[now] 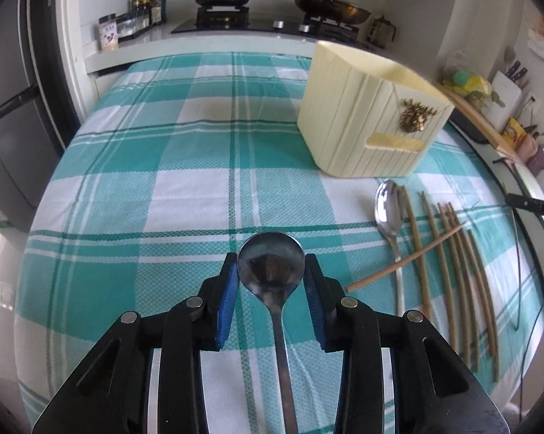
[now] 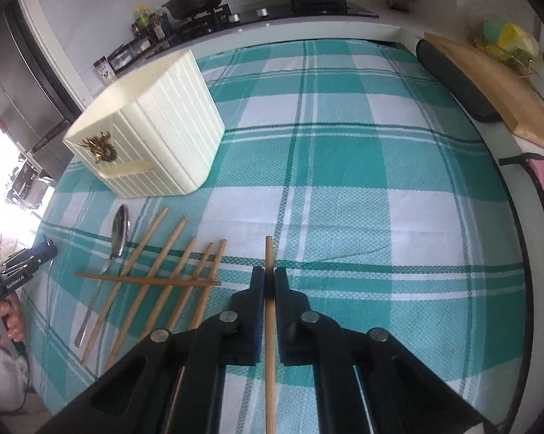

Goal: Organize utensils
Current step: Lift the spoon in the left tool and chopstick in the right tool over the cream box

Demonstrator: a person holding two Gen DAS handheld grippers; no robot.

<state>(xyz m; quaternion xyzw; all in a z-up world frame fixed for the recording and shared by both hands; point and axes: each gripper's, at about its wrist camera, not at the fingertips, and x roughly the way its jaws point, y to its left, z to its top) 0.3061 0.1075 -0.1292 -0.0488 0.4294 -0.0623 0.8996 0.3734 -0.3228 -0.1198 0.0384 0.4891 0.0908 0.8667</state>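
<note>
Checked tablecloth [image 1: 185, 195]: right claw [image 2: 270, 282] level (pinching chopstick [image 2: 269, 325]).

the tablecloth [image 1: 185, 166] is checked teal and white with dark green lines. the ribbed utensil holder [image 1: 348, 115] is cream, its emblem [image 1: 414, 115] gold. blue pads [image 1: 225, 300] line black fingers.

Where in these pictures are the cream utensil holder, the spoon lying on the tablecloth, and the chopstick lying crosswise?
cream utensil holder [image 1: 348, 123]: left wrist view, ribbed front wall.
spoon lying on the tablecloth [image 1: 387, 206]: left wrist view, its bowl.
crosswise chopstick [image 2: 145, 279]: right wrist view, mid-shaft.
</note>
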